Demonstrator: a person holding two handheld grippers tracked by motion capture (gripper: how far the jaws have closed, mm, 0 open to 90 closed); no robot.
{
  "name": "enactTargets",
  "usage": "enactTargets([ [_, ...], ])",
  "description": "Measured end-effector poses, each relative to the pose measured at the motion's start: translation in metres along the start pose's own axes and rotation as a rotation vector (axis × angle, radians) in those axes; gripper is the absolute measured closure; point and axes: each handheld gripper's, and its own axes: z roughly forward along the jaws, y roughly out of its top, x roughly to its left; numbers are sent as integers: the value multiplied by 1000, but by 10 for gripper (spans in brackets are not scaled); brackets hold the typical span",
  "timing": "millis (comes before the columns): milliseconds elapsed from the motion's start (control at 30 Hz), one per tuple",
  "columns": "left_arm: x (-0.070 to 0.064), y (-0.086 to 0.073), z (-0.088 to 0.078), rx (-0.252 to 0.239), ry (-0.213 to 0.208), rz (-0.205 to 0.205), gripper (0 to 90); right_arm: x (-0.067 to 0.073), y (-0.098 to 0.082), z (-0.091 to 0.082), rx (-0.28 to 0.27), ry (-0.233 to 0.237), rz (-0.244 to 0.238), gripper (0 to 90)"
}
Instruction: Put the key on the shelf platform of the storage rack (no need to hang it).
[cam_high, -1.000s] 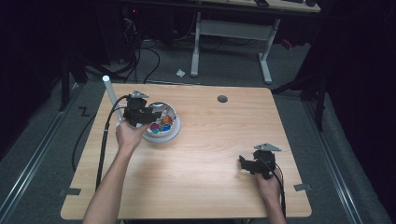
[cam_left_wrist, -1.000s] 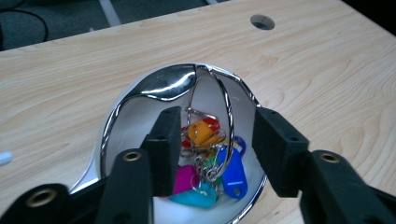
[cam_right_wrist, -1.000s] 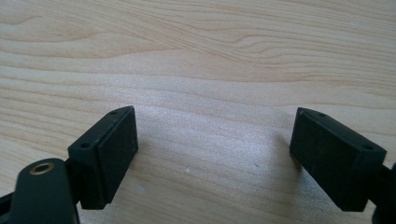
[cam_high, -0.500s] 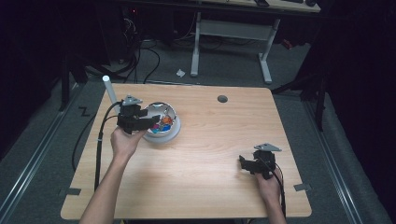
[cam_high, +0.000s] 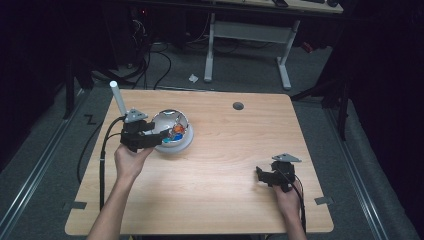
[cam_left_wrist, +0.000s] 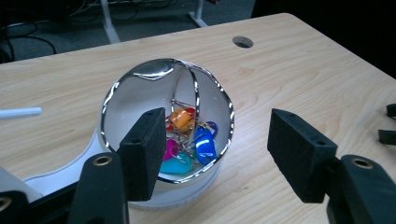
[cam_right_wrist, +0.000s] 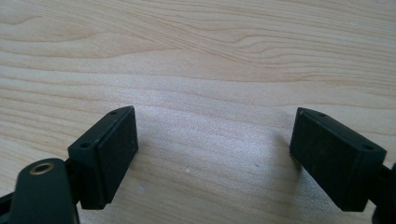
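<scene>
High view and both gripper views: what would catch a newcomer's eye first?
A shiny metal bowl on a white base, holding bright key tags, stands at the table's left-far part. The left tool is right at it, jaws open, one reaching inside the rim. The right tool rests open over bare wood, near right.

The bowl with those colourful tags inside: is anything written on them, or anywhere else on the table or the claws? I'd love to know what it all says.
No text can be read in any of the pictures.
Key tags in the bowl: plain coloured faces, too small and blurred to show any writing.
Left claw and right claw: black pads, no label or number visible.
Table: bare wood grain, no markings.
</scene>
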Motion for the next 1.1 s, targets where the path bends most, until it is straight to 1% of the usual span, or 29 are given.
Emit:
enactTargets([
  [467, -9, -10, -11, -15, -22, -9, 347, 0, 0, 0, 0, 0, 0, 153],
  [700, -12, -16, -15, -25, -29, -19, 344, 0, 0, 0, 0, 0, 0, 153],
  [900, -16, -21, -19, -43, -28, -17, 346, 0, 0, 0, 0, 0, 0, 153],
  [1100, -19, -25, -21, -45, -38, -18, 346, 0, 0, 0, 0, 0, 0, 153],
])
